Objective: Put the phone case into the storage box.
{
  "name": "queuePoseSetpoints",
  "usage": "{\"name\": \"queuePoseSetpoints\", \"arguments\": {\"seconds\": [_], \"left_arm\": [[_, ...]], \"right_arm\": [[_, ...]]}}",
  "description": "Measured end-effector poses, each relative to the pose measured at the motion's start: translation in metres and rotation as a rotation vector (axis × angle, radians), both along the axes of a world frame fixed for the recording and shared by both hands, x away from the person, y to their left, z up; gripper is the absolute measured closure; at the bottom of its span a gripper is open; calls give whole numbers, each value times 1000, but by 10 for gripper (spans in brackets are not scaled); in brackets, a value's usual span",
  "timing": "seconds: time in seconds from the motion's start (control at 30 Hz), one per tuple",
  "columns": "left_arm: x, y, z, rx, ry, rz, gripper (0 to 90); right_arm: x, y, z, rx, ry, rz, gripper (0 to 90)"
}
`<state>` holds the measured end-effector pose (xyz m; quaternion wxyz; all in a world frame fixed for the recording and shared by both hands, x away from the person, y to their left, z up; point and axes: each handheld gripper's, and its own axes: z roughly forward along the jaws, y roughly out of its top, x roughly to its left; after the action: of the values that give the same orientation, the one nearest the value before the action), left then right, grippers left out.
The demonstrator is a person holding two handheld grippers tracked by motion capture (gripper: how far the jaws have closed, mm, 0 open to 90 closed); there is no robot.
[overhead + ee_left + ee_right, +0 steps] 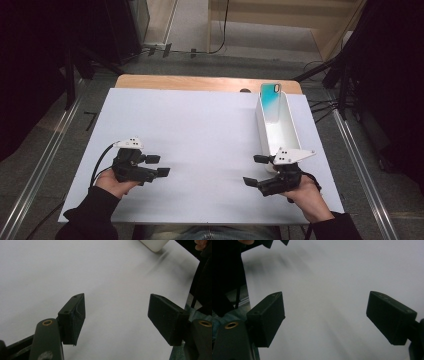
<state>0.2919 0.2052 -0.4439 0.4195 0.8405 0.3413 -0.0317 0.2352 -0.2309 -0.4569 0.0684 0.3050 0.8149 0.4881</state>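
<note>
A long white tray point(291, 131) lies at the right side of the white table sheet point(200, 130), and a teal phone point(270, 95) leans upright at its far end. My right gripper point(255, 170) hovers just in front of the tray's near end, pointing left, jaws open with nothing between them. Over the sheet's left front part, my left gripper point(157, 165) points right, open and empty too. Bare sheet point(112, 277) lies between the left gripper point(116, 315) jaws. The right gripper point(325, 317) frames bare sheet point(337, 277) as well.
A strip of wooden tabletop point(200, 82) shows along the far edge of the sheet. Metal rails point(35, 170) run along both sides on the floor, with dark stands and cables beyond. The tray's near corner point(155, 243) shows in the left gripper view.
</note>
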Motion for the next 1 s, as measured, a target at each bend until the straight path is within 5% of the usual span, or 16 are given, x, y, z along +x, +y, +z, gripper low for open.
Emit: {"name": "queuePoseSetpoints", "arguments": {"seconds": [0.53,1.0], "left_arm": [[-7,3,1,0,-13,-19,303],[-9,2,-1,5,-11,-23,303]], "right_arm": [[-7,-7,-14,-106,75,33,137],[-7,-15,-17,-91,91,19,137]]}}
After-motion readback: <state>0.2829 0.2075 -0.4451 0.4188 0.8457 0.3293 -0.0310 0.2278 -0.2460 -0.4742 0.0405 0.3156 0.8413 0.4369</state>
